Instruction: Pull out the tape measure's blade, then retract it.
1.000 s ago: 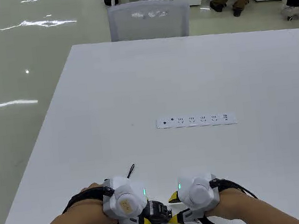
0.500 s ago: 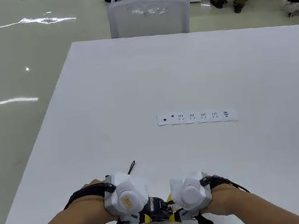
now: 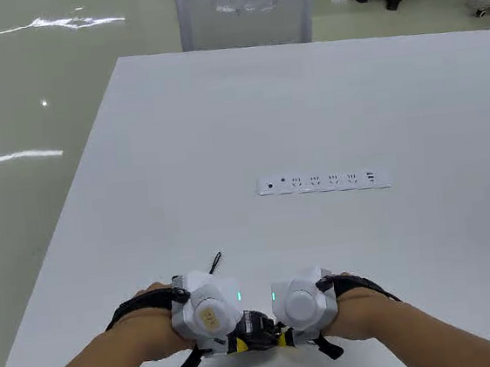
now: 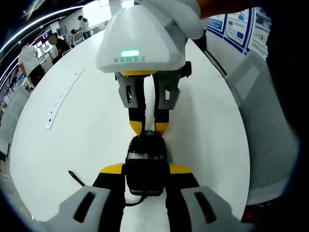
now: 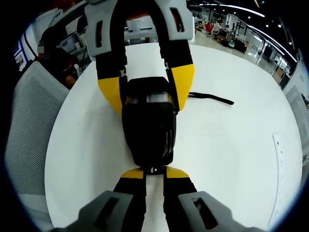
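On a smooth white tabletop point(image 3: 222, 133), the left hand-held gripper point(image 4: 146, 170) clamps yellow-tipped jaws around the boxy black tape measure point(image 5: 148, 128); the right hand-held gripper point(image 5: 153, 173) pinches its flat, pale blade point(image 5: 154, 187).

"XENSE" on right claw point(image 4: 149, 127) housing

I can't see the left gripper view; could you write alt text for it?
The left gripper, rising from the bottom, clamps its yellow-tipped jaws on a black tape measure over a white table. The right gripper enters from the top, its tips closed at the case's front end.
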### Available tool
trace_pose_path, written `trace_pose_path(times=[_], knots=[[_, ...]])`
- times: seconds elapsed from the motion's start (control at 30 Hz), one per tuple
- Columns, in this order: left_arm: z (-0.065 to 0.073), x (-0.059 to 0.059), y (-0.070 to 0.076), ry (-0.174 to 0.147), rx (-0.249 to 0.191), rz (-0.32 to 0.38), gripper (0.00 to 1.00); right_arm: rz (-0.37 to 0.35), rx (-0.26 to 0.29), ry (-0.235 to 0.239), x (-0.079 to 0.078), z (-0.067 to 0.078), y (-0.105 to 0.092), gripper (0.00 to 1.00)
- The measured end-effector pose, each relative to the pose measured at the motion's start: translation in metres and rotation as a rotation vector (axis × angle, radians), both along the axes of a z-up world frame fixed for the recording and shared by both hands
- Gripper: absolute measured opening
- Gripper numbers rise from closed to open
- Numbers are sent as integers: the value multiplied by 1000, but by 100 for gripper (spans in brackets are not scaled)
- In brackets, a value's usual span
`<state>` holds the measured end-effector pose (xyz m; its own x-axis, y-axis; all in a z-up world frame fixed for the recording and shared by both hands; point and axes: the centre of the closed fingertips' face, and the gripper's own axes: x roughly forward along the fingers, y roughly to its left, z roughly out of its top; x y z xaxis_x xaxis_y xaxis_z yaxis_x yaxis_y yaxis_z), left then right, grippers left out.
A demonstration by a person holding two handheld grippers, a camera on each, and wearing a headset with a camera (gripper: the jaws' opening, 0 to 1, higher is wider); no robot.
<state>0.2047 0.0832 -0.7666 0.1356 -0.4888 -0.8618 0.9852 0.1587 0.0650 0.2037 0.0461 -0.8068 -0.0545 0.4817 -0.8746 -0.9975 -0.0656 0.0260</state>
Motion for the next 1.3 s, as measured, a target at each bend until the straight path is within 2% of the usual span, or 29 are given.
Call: trace_pose_path(times=[0.07,0.2,0.3,1.07,1.3], knots=[[0,0,0,-1,5,-1,26,-11,-8,17,3,-10,-1,11],[0,1,2,2,-27,17,26,-4,-18,1,5,-12,-4,10],[-1,2,1,0,-22,14,26,-6,-27,7,9,-13,-9,9],[2,0,-3,-8,-12,10,26,-5,-70,-1,4,-8,-33,9],[1,1,-3,1,-5,10,26,-11,-85,1,4,-3,-46,9]])
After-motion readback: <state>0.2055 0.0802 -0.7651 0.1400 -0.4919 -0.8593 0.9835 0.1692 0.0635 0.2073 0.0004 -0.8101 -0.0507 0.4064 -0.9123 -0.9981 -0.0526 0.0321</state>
